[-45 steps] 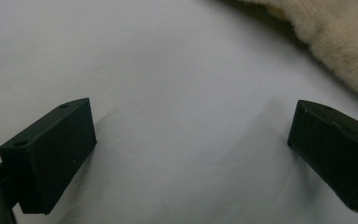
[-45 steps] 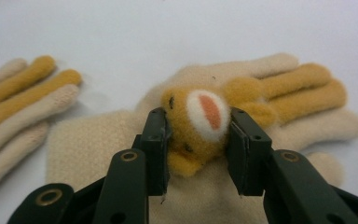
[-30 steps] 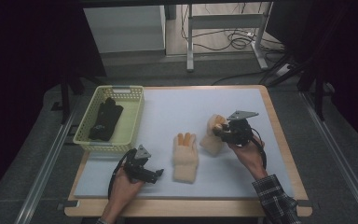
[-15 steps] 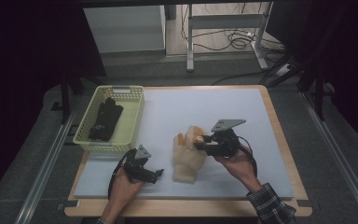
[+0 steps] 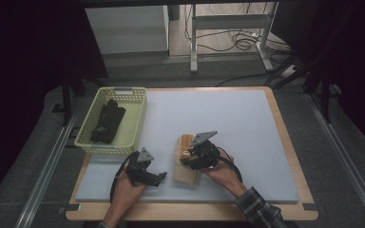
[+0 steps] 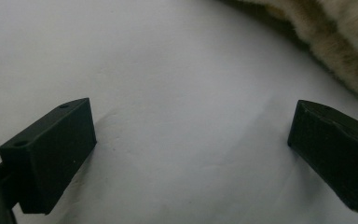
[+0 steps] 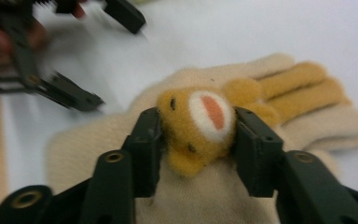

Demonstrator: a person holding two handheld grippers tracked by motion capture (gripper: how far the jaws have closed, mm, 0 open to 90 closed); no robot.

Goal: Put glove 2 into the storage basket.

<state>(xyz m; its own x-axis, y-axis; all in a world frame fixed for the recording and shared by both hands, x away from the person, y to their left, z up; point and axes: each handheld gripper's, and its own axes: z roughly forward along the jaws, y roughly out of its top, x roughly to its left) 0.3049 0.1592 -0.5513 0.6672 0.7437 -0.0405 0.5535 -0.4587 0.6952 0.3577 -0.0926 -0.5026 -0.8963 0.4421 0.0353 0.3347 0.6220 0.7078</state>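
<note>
My right gripper [image 5: 188, 157] is shut on a cream glove's yellow bear face [image 7: 209, 112], which sits squeezed between the two jaws of that gripper [image 7: 196, 136]. The held glove [image 5: 186, 142] has orange-yellow fingers [image 7: 298, 88] and lies over a second cream glove [image 5: 186, 175] flat on the mat. My left gripper [image 5: 159, 176] rests low on the mat just left of the gloves. Its jaws stand wide apart around bare mat [image 6: 191, 149], with a fuzzy glove edge [image 6: 345, 42] beyond them.
A pale yellow basket [image 5: 139, 118] at the mat's left holds black gloves [image 5: 108, 121]. The white mat [image 5: 228, 114] covers a wooden table with a wooden border [image 5: 285, 142]. My left gripper [image 7: 56, 79] appears blurred in the right gripper view.
My right gripper has carried its glove leftward and toward the near edge, onto the glove lying on the mat. The left gripper has stayed put.
</note>
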